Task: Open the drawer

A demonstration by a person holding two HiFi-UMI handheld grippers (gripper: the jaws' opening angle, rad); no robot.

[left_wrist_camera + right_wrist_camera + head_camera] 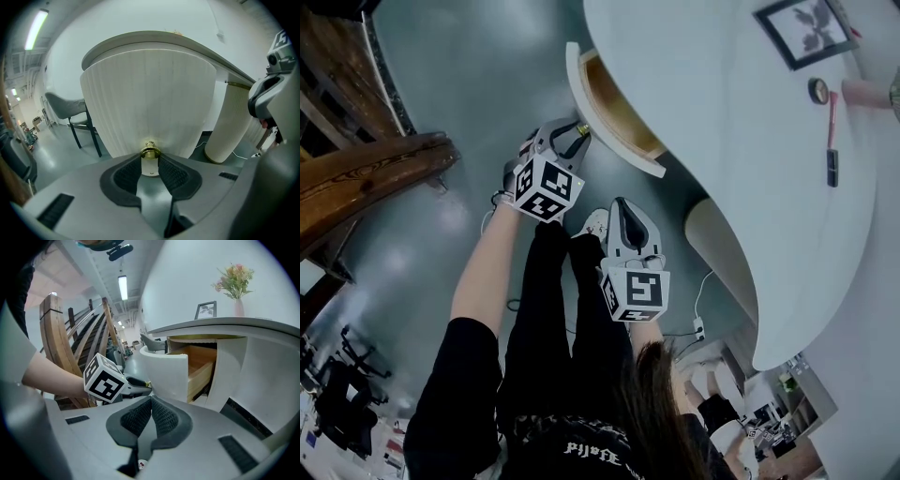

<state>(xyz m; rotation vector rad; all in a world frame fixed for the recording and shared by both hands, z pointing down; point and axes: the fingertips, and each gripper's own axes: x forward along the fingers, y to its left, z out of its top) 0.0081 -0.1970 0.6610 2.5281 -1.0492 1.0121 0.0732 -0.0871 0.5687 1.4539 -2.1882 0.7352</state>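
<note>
Grey floor (pixel 487 56), white curved bench (pixel 722 112) | white curved-front drawer (pixel 614 112) part-open under bench's edge | left gripper (pixel 150 164): my jaws clamp its brass knob (pixel 150 152), dead ahead | right gripper (pixel 151 408): jaws together, empty, farther off

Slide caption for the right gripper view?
Left gripper holds the brass knob, drawer pulled partly open; right gripper shut, empty.

Overhead, jaw cams; shared drawer (pixel 619 108)

Bare floor (pixel 469 56) lies before the pulled-out drawer (pixel 577 84); the desk (pixel 722 122) blocks behind it.
</note>
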